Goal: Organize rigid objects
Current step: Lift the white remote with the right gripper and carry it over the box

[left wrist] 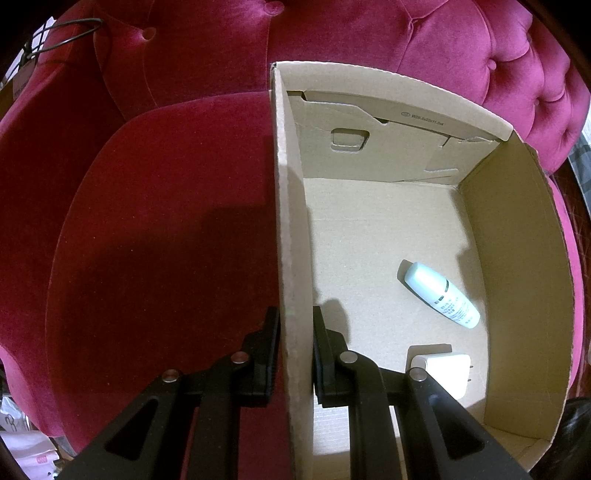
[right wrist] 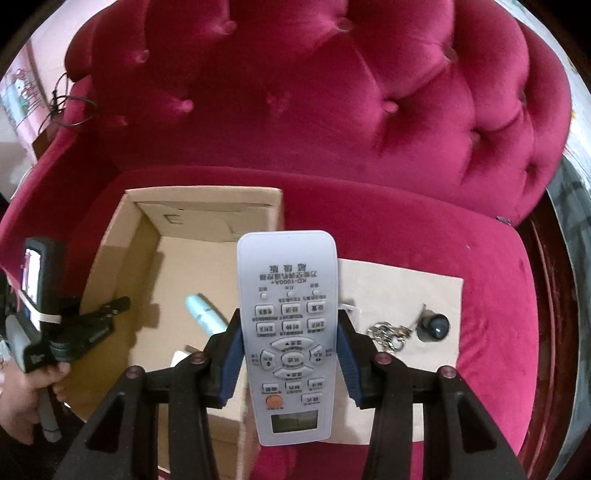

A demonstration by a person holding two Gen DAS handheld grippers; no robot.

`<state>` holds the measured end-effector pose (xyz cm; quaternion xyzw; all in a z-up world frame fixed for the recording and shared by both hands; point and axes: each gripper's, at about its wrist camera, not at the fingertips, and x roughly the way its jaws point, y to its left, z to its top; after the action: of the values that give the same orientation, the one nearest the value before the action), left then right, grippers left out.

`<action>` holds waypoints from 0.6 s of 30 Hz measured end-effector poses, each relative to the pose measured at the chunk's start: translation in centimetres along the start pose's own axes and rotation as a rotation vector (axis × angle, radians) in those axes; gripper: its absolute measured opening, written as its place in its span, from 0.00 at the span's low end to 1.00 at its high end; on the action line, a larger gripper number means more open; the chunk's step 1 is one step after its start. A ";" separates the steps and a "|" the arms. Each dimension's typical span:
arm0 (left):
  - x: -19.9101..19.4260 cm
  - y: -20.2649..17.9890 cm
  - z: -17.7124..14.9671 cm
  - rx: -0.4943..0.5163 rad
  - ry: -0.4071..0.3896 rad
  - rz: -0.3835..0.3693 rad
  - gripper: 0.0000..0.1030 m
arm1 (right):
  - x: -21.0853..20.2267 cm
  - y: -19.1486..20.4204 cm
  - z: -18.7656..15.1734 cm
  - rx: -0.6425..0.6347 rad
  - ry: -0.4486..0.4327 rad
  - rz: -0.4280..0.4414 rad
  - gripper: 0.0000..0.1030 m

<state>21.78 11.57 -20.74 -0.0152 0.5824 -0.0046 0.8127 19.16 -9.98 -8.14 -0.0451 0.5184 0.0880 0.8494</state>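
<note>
- Surface: crimson velvet sofa (right wrist: 369, 110), button-tufted backrest, smooth seat cushion (left wrist: 166, 240); strong overhead light, hard shadows on cushion.
- Cardboard box (left wrist: 291, 221), open top, sits on seat, L half of sofa as seen from R wrist cam.
- L gripper (left wrist: 295, 354): fingers straddle box's L side wall, one outside, one inside; pads look right up against the cardboard, clamped on wall.
- In box, on floor: pale green bottle (left wrist: 441, 295) lying on its side near R wall; white charger plug (left wrist: 443, 369) near front, just beside inner finger, prongs pointing R.
- R gripper (right wrist: 290, 354): blue-padded fingers (right wrist: 231, 354) clenched on both long edges of remote (right wrist: 288, 332), pale grey, buttons face up, LCD end nearest cam.
- Remote held in air over box's R wall, above box/paper boundary; not resting on anything.
- Flat brown paper sheet (right wrist: 436, 288) on cushion just R of box.
- On sheet: key ring w/ metal clips (right wrist: 386, 332), beside it a small dark round-capped item (right wrist: 432, 326); can't tell what it is.
- R cam also shows L gripper body + person's hand (right wrist: 22, 402) at far L edge.
- Room: thin black cable loop (left wrist: 70, 35) over sofa's L arm; pinkish wall w/ cartoon print (right wrist: 16, 92) behind; grey patterned fabric (right wrist: 576, 221) at R edge; bags/clutter low L in L cam, blurry.
</note>
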 end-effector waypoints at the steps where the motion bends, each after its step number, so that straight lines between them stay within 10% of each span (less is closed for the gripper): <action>1: 0.0 0.0 0.0 0.000 0.000 0.000 0.16 | 0.0 0.5 0.2 -0.009 -0.001 0.008 0.48; 18: 0.0 0.0 0.0 -0.001 0.000 -0.002 0.16 | 3.4 7.5 1.8 -0.090 0.042 0.099 0.48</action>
<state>21.77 11.58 -20.78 -0.0162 0.5824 -0.0052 0.8127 20.77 -1.98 -10.29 -0.0595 0.5331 0.1519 0.8302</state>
